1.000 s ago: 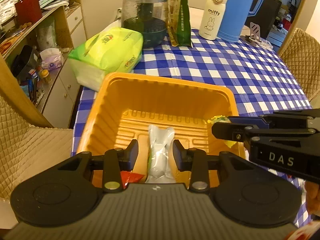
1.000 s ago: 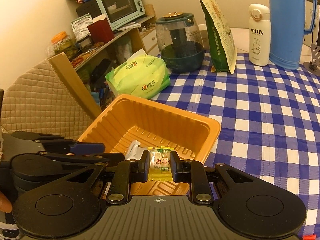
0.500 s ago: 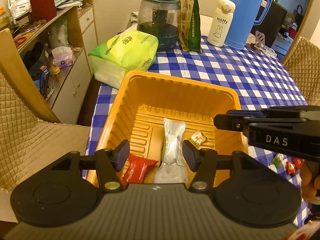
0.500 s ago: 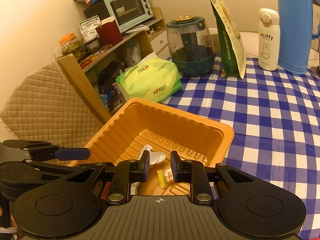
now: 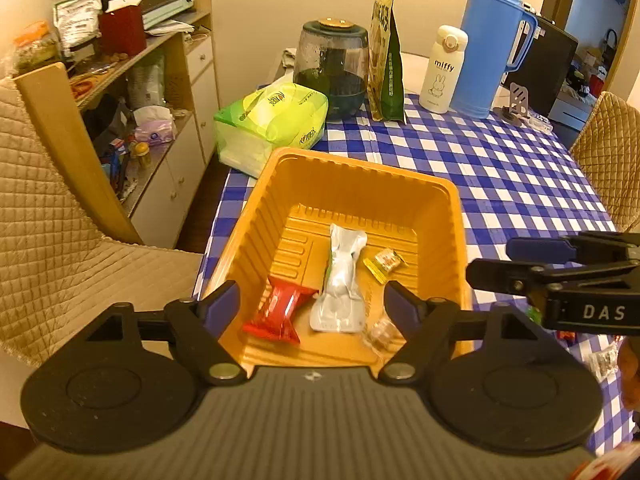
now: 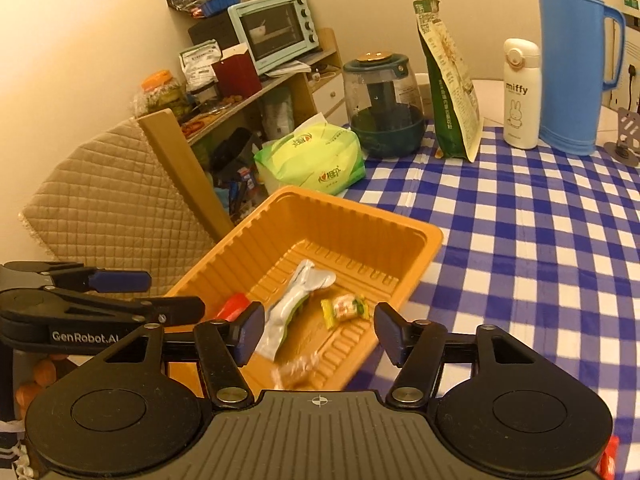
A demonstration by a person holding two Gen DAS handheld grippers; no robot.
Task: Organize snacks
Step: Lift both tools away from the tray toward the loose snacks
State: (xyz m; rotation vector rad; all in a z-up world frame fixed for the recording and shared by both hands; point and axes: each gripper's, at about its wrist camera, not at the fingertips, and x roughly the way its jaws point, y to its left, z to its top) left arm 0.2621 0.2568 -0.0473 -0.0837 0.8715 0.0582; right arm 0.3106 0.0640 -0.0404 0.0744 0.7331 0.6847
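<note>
Left gripper (image 5: 312, 304) and right gripper (image 6: 318, 334) fingers just opened wide, empty — snacks lie in orange tray (image 5: 454, 216).

A checked table (image 5: 500, 176) carries an orange tray (image 5: 352, 172) at its corner. Behind stand a tissue pack (image 5: 272, 120), jar (image 5: 332, 68), bottle (image 5: 442, 70) and flask (image 5: 494, 40).

Cream wall (image 6: 100, 40), cluttered wooden shelf unit (image 5: 176, 80), quilted chair (image 5: 48, 220), seemingly warm lamplight.

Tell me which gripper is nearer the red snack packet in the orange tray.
Left. The left gripper hangs open right above the red snack packet; the right gripper is open over the tray's other side, beyond the silver pouch.
</note>
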